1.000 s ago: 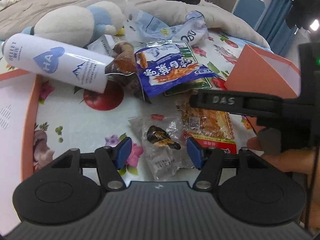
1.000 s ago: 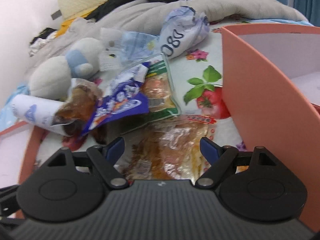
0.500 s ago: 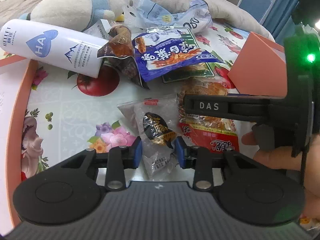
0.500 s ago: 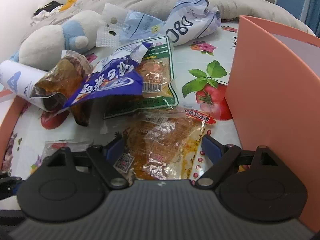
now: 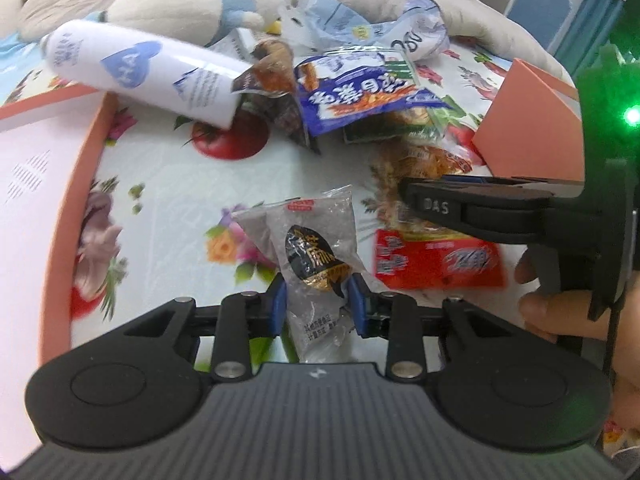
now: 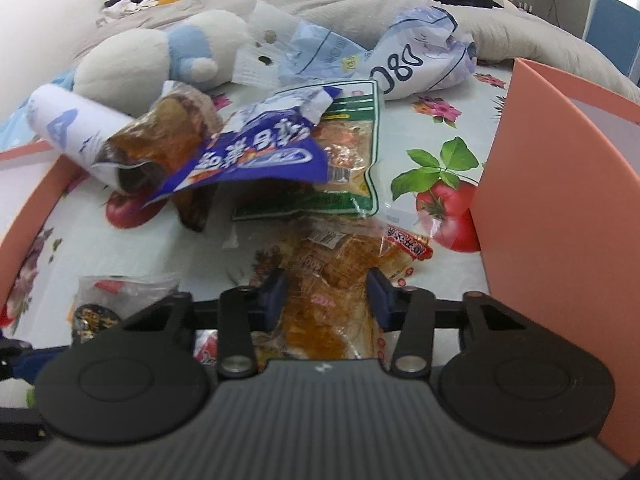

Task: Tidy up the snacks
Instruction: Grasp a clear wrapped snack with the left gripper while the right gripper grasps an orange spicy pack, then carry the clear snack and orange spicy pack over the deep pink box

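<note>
My left gripper [image 5: 316, 302] had closed from wide onto the small clear snack packet [image 5: 314, 256] and lifted it slightly off the counter [image 5: 160, 208], so the first pick looked secured. My right gripper [image 6: 326, 296] had narrowed around the orange snack bag [image 6: 332, 280] but, I judged, was not yet pinching it. Far behind, the blue packet [image 6: 256, 156], white bottle [image 5: 140, 72] and plush toy [image 6: 160, 52] crowded the pile; the pink box [image 6: 560, 200] stood right.

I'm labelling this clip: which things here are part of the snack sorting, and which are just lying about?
Snack job:
- small clear packet with black-gold label, in left claw
- orange-red crinkly snack bag, between right claw pads
- blue foil snack bag
- green-edged packet
- salmon-pink box

Lying about:
- white cylindrical bottle
- white-and-blue plush toy
</note>
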